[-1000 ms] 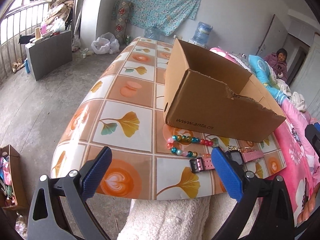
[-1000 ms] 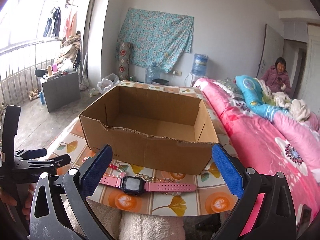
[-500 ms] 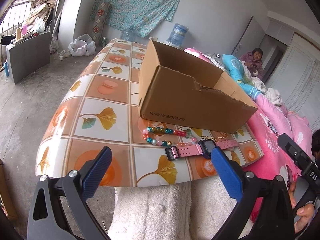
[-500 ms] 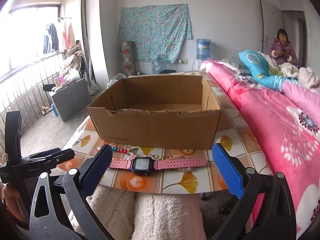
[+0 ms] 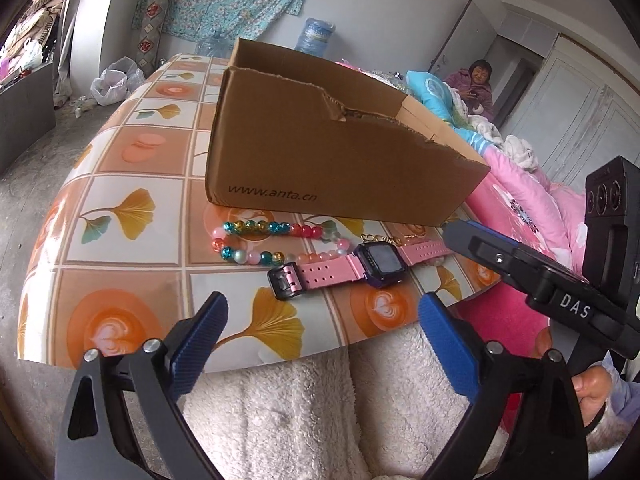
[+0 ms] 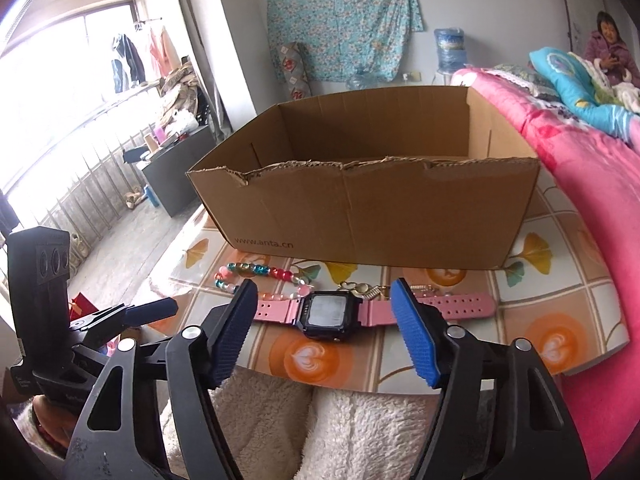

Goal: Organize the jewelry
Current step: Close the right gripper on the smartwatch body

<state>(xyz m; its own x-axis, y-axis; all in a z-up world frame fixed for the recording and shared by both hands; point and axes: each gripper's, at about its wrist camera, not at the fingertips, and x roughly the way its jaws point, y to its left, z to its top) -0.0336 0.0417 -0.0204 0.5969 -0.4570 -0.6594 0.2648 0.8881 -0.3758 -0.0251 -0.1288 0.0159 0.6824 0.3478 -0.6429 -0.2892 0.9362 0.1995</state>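
A pink-strapped watch (image 5: 380,264) with a black face lies flat near the table's front edge, in front of an open cardboard box (image 5: 320,160). A bracelet of coloured beads (image 5: 256,228) lies to its left, and a small gold chain (image 6: 360,290) sits just behind it. My left gripper (image 5: 324,312) hovers over the table edge, its jaws wide and closing with nothing between them. My right gripper (image 6: 324,300) points down at the watch (image 6: 326,314). Its jaws are closing, framing the watch face, and the pads do not touch it.
The table (image 5: 120,272) has an orange tiled oilcloth. White fluffy fabric (image 5: 300,408) lies below both grippers. A pink bed (image 6: 592,168) runs along the right, with a person (image 6: 610,48) sitting at its far end. The beads (image 6: 256,270) lie in front of the box (image 6: 380,208).
Both grippers tipped downward and came closer to the table's front edge. The right jaws narrowed markedly and now frame the watch. The left jaws narrowed slightly.
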